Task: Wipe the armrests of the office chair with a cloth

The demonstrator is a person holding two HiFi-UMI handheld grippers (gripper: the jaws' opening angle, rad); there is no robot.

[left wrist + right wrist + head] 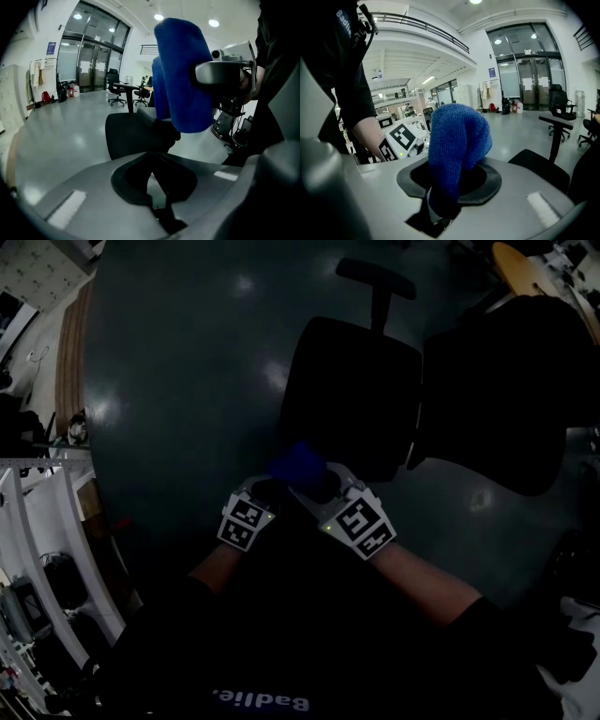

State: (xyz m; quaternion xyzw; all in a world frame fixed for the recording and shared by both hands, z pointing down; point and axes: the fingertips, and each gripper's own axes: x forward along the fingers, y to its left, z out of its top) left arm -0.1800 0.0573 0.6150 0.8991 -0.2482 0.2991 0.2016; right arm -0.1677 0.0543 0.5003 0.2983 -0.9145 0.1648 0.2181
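In the head view my two grippers are held close together over the front of a black office chair (352, 395), whose armrest (375, 279) sits on a post at the far side. The right gripper (316, 486) is shut on a blue cloth (295, 463), which bunches up out of the jaws (457, 136). The left gripper (265, 487) is right beside it, its dark pads (140, 183) closed with nothing between them. From the left gripper view the cloth (180, 75) hangs from the right gripper (225, 75), above the chair (136, 136). The right gripper view shows a chair (539, 171) low on the right.
A second dark chair (506, 390) stands just right of the first. A round wooden table (530, 273) is at the far right corner, and white racks (47, 521) line the left. Glossy grey floor (187, 362) spreads to the left. Distant office chairs (117, 91) stand by glass doors.
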